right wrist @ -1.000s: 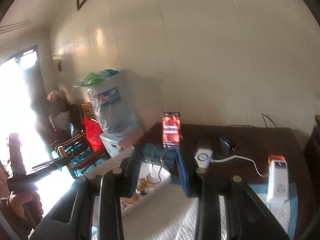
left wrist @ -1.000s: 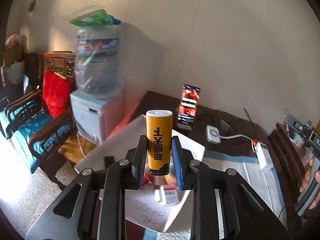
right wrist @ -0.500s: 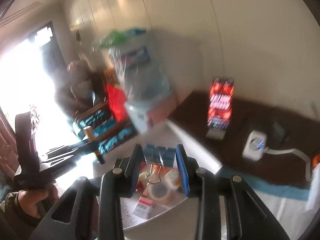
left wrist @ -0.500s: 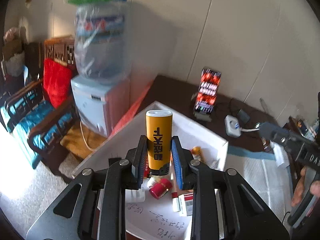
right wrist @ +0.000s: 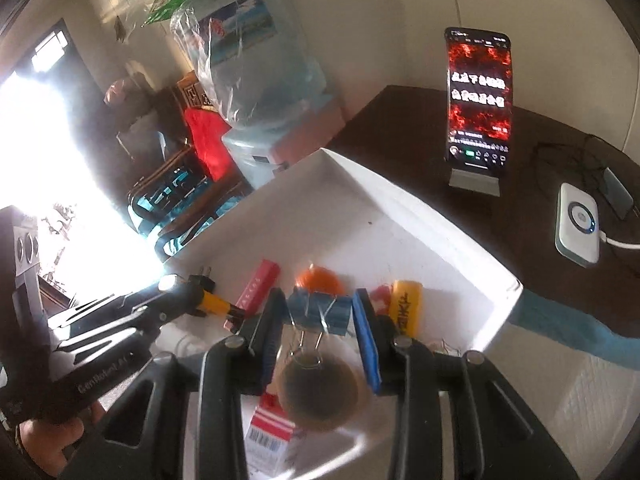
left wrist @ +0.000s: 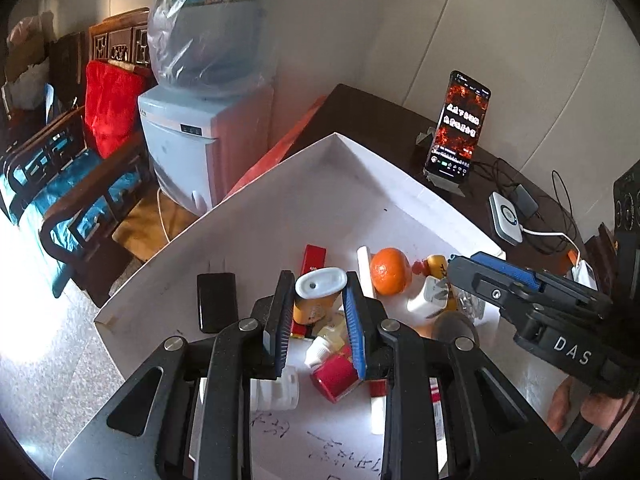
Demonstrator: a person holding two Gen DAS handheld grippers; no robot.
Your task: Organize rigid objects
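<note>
Over the white tray point(left wrist: 280, 208) we're holding both loads: left hand-held gripper point(left wrist: 316, 320) clamped on an orange tube point(left wrist: 318, 300), right hand-held gripper point(right wrist: 320, 328) clamped on blue binder clips point(right wrist: 320, 312). Next, prob. lowering & releasing into free spots. Only right view is showing the clips; left view is showing the tangerine point(left wrist: 390, 270) clearly w/ the phone point(left wrist: 460, 132) beyond.

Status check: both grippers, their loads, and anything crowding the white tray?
Left gripper shut on orange white-capped tube. Right gripper shut on blue binder clips. Both over white tray, already cluttered; orange fruit, tape roll below.
</note>
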